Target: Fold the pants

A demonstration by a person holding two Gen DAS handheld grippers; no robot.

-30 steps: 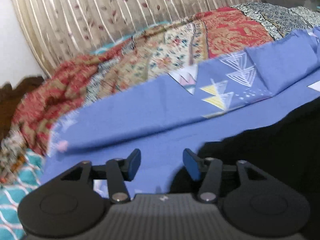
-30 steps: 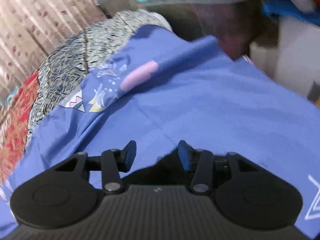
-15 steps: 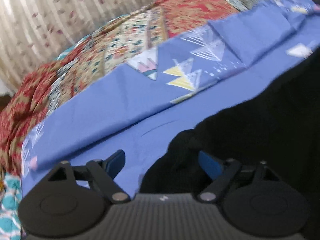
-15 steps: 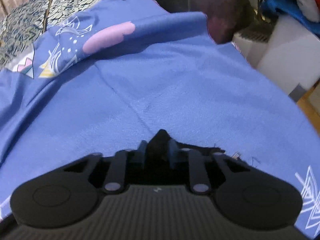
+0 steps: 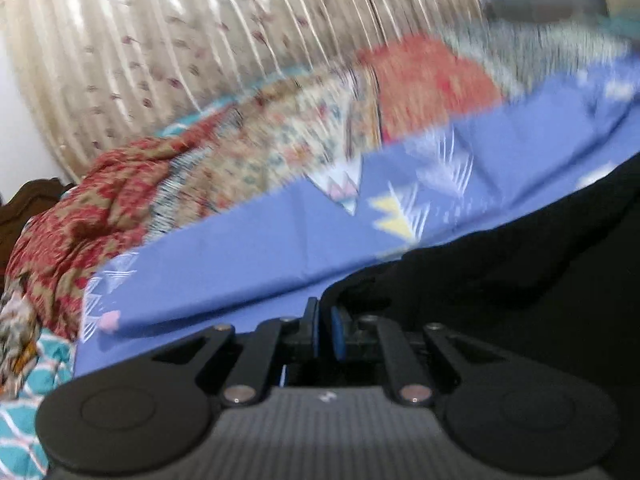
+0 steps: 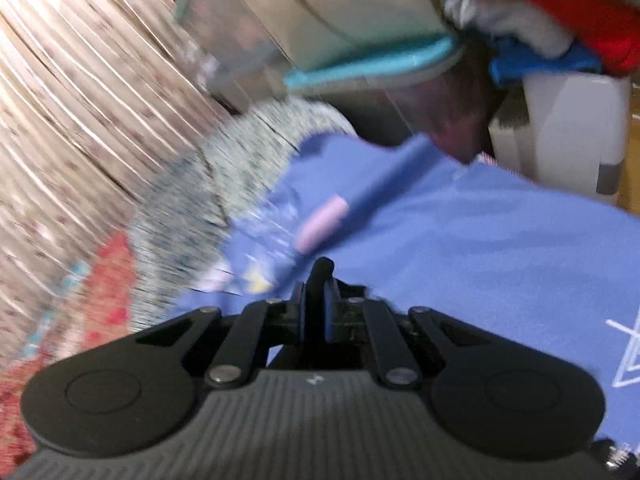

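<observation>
Black pants (image 5: pixel 520 280) lie on the blue bedsheet (image 5: pixel 240 248) and fill the right of the left wrist view. Their near edge runs into my left gripper (image 5: pixel 324 332), whose blue pads are shut on the black cloth. In the right wrist view my right gripper (image 6: pixel 316 312) is closing its jaws on a fold of the pants (image 6: pixel 320 270). That black tuft sticks up between the pads, which pinch it. The rest of the pants is hidden below the right gripper's body. Both views are blurred by motion.
A red and cream patchwork quilt (image 5: pixel 200 168) is bunched along the far side of the sheet, under a striped curtain (image 5: pixel 200 40). A dark wooden headboard (image 5: pixel 28 204) stands at left. Beyond the bed's end are a teal-lidded box (image 6: pixel 360 68) and a white bin (image 6: pixel 568 128).
Both grippers went from open over the sheet to closed on the pants' edge. Both have since lifted, and the views now show more curtain and furniture.
</observation>
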